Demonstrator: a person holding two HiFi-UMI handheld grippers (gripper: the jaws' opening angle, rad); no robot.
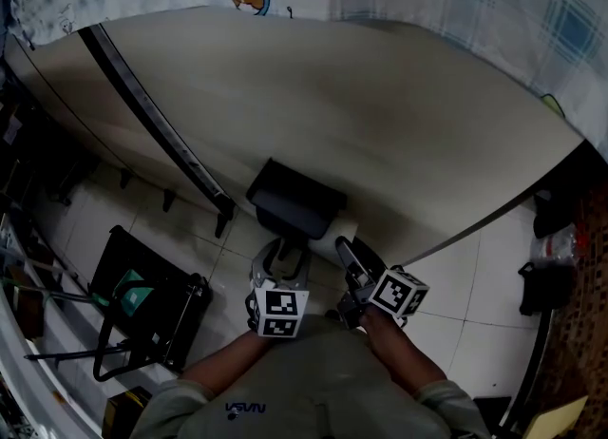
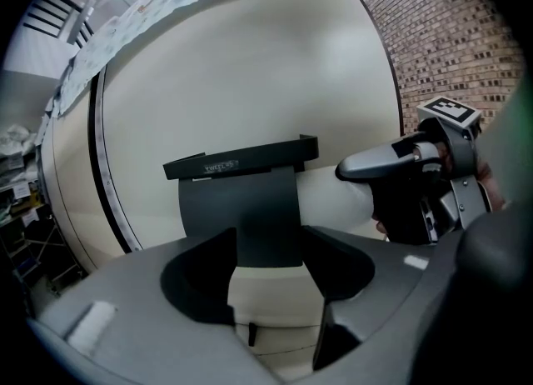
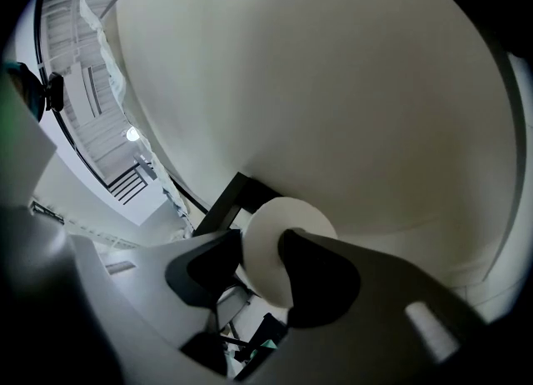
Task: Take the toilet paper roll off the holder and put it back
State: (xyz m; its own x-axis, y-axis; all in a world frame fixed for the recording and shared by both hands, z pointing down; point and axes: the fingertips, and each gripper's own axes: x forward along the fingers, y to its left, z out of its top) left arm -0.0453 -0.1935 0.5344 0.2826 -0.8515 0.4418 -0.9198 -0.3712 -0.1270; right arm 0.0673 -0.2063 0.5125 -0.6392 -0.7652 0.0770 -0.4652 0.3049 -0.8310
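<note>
A black holder (image 1: 294,201) with a flat front plate (image 2: 241,200) is fixed to the beige wall. The white toilet paper roll (image 1: 340,235) sticks out from its right side. My right gripper (image 3: 262,246) is shut on the free end of the roll (image 3: 287,217), one jaw on each side. From the left gripper view, that gripper's upper finger (image 2: 383,162) lies over the roll (image 2: 333,204). My left gripper (image 2: 268,237) stands open just below and in front of the holder's plate, nothing pinched in it. In the head view both grippers (image 1: 275,258) (image 1: 350,261) sit side by side under the holder.
A dark rail (image 1: 161,133) runs slantwise along the wall to the left of the holder. A black wheeled rack (image 1: 142,304) stands on the tiled floor at lower left. Dark objects (image 1: 543,285) sit by the floor's right edge.
</note>
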